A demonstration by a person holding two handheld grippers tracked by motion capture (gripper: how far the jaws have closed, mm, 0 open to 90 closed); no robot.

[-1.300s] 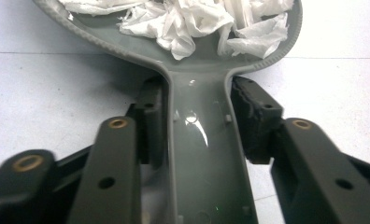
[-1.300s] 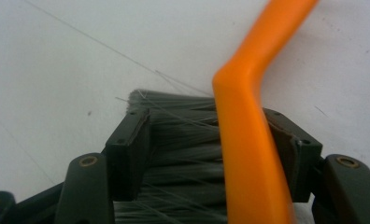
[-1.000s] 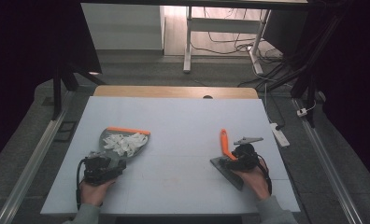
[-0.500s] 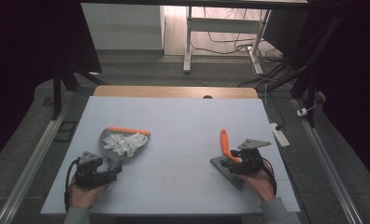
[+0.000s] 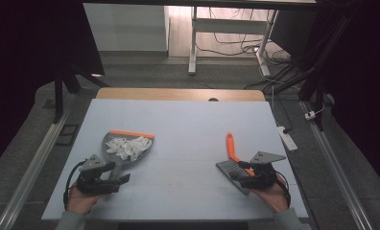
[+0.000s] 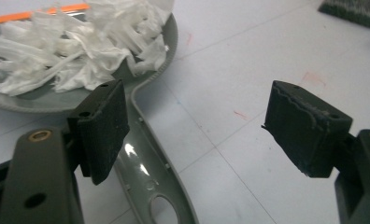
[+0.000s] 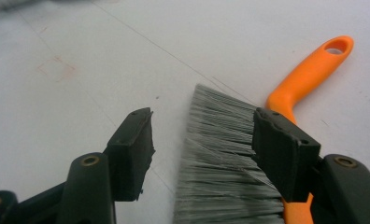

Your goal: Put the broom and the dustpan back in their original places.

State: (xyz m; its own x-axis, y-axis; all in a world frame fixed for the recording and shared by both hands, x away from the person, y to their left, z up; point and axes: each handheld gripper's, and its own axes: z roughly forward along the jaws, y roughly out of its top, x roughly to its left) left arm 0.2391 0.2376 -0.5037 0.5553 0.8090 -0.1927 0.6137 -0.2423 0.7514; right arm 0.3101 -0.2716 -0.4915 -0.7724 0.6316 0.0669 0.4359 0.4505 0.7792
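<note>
A grey dustpan (image 5: 108, 143) with an orange lip lies at the table's left, holding white paper scraps (image 5: 128, 146). My left gripper (image 5: 119, 178) hovers at its handle (image 6: 148, 168), open; its jaws have just been closing a little, and the handle passes under the left pad (image 6: 103, 126) untouched. The scraps (image 6: 66, 51) lie just ahead. On the right lies a brush (image 5: 231, 147) with an orange handle (image 7: 309, 70). My right gripper (image 5: 237, 174) is open, its jaws have just been closing, and the grey bristles (image 7: 220, 144) lie between them unpinched.
The white tabletop (image 5: 188, 139) has a wooden strip along its far edge. Metal rails run along both sides on the floor, and a white power strip (image 5: 288, 138) lies beyond the right edge. A desk frame and cables stand farther back.
Both hands have drawn back slightly toward the near edge, the right one also a little rightward. The dustpan, scraps and brush lie where they were.
</note>
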